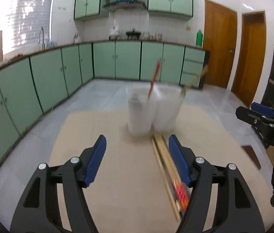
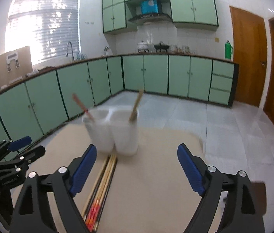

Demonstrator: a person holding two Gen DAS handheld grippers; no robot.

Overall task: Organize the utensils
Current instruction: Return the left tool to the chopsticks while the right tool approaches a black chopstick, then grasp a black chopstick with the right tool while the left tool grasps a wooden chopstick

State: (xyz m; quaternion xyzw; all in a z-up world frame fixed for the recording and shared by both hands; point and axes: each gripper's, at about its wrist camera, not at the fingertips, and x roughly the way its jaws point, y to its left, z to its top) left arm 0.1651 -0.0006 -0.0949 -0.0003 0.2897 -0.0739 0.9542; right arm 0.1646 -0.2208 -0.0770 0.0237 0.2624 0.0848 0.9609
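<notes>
Green thermos (image 2: 228, 49) clearer from right wrist

Chopsticks (image 2: 106, 171): pale wood, some with red-painted ends. Holder (image 2: 111, 131): translucent white plastic, smooth, on a matt beige tabletop (image 2: 156, 184). Gripper pads (image 1: 96, 160): blue ribbed plastic on black frames with metal bolts.

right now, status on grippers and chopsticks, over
Left gripper open, empty; right gripper open, empty. Loose chopsticks flat on table before white holder, which holds two. Nothing blocking.
</notes>
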